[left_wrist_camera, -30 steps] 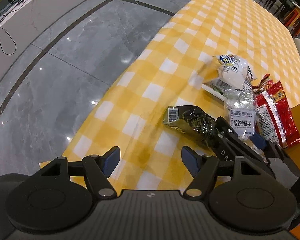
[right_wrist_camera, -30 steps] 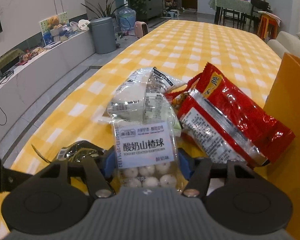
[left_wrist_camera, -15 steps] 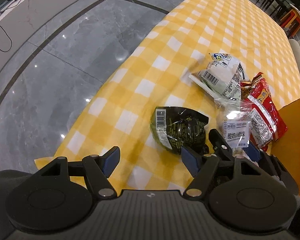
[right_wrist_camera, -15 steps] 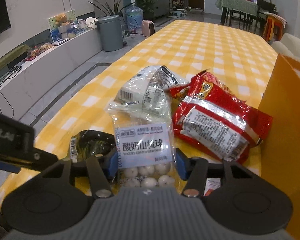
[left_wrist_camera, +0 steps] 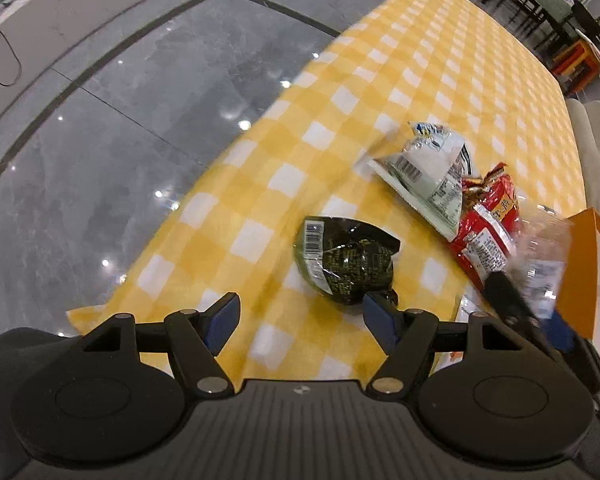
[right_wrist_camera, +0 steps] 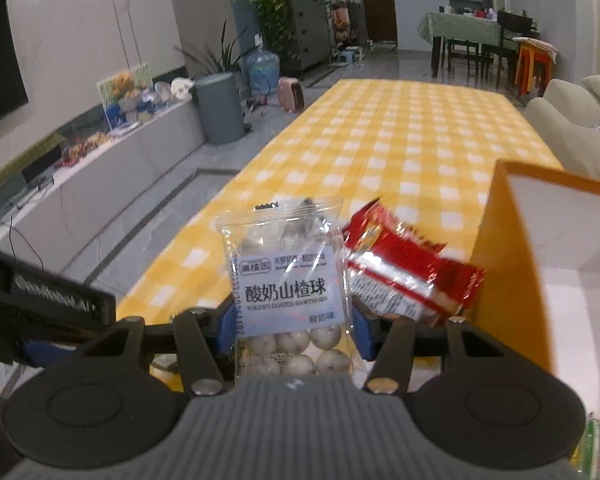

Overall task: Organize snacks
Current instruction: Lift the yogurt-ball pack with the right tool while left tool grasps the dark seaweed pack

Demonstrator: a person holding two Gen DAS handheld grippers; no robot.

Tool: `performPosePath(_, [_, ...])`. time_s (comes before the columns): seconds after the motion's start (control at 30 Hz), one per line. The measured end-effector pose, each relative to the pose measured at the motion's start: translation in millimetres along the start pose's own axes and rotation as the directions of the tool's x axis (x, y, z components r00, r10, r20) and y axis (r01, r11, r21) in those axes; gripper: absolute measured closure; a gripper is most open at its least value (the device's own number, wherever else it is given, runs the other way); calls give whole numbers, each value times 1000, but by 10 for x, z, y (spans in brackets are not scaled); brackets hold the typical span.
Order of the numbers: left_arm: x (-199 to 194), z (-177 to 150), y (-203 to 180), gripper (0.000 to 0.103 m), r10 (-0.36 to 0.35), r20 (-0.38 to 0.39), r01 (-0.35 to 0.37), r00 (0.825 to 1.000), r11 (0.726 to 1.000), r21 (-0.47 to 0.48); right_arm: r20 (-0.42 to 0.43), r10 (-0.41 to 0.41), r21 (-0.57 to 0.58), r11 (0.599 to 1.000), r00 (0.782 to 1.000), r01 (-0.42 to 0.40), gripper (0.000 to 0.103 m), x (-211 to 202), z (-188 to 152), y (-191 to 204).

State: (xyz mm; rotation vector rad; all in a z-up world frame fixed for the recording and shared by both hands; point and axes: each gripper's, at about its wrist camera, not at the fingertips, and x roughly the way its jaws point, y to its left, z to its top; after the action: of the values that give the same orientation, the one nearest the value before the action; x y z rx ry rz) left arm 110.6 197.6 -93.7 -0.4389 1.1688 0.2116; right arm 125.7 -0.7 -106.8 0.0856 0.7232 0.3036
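Observation:
My right gripper (right_wrist_camera: 292, 328) is shut on a clear bag of white yogurt-coated balls (right_wrist_camera: 288, 280) and holds it upright above the table. In the left wrist view that bag (left_wrist_camera: 540, 248) hangs blurred in front of the orange box (left_wrist_camera: 580, 272). A red packet (right_wrist_camera: 404, 276) lies just beyond it, against the box's wall (right_wrist_camera: 512, 264). My left gripper (left_wrist_camera: 300, 320) is open over the yellow checked cloth with nothing between its fingers. A dark green packet (left_wrist_camera: 344, 266) lies just ahead of its right finger. Further off, a white packet (left_wrist_camera: 428, 168) overlaps the red packet (left_wrist_camera: 484, 232).
The table's left edge (left_wrist_camera: 204, 184) drops to a grey tiled floor. The yellow cloth (right_wrist_camera: 400, 136) runs far ahead. A pale sofa (right_wrist_camera: 572, 120) stands on the right. The left gripper's black body (right_wrist_camera: 52, 300) reaches in at the right wrist view's left side.
My right gripper closed a little on the clear bag and lifted it off the table, up and towards the orange box. The left gripper stayed open and hardly moved.

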Motion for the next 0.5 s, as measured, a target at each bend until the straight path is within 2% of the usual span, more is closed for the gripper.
performPosePath(0.1, [-138,-19,-53,21,-11,27,10,1000,1000,25,29,6,10,1000,1000,-7,48,-162,25,-39])
performPosePath(0.23, [-283,-34,-189,21,-81,-12,82,997,994,76,57,2,37,999,998,-4,48,-370,49,-132])
performPosePath(0.3, [-333,-28,-228,21,-98,-14,99,995,993,60,66,4,53,999,998,-7,48,-476,67,-191])
performPosePath(0.5, [-231,19,-426,19,-133,-41,135,990,989,66,112,1,68,998,994,-9,48,-732,120,-334])
